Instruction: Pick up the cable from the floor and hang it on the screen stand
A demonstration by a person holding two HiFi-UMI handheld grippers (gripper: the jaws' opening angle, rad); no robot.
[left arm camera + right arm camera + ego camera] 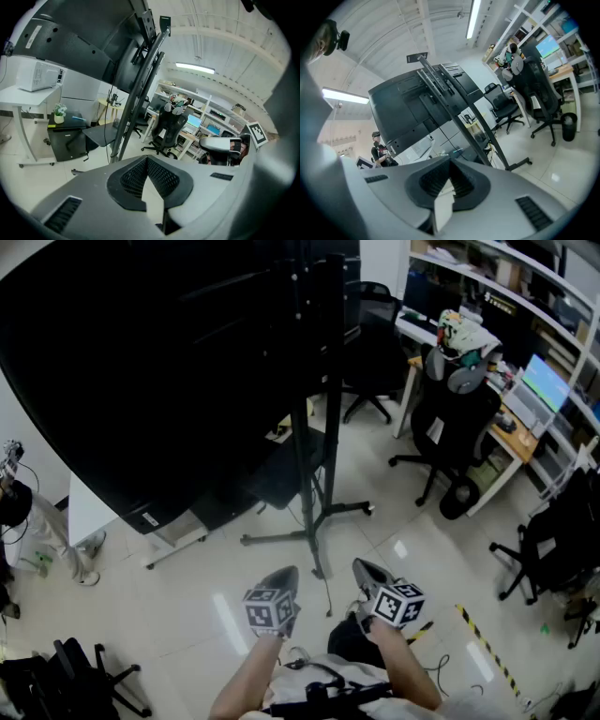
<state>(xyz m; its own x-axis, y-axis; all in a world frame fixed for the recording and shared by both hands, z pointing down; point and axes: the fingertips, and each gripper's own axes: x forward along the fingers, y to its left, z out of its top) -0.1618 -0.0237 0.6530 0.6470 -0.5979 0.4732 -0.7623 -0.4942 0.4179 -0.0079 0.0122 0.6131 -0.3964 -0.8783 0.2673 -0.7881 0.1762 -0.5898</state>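
The big black screen (141, 362) hangs on a black stand (305, 427) whose feet spread over the pale floor. A thin dark cable (327, 594) lies on the floor by the stand's near foot, between the tips of my two grippers. My left gripper (284, 576) is shut and holds nothing. My right gripper (366, 568) is also shut and empty. In the left gripper view the shut jaws (146, 159) point toward the stand post (136, 93). In the right gripper view the shut jaws (450, 163) face the stand (464, 112) and the screen's back.
Black office chairs (450, 418) and desks with monitors (544, 385) fill the right side. A white cart (173, 540) stands under the screen. A person (23, 512) stands at the left. Black-and-yellow floor tape (487, 648) runs at the lower right; a chair base (84, 676) at lower left.
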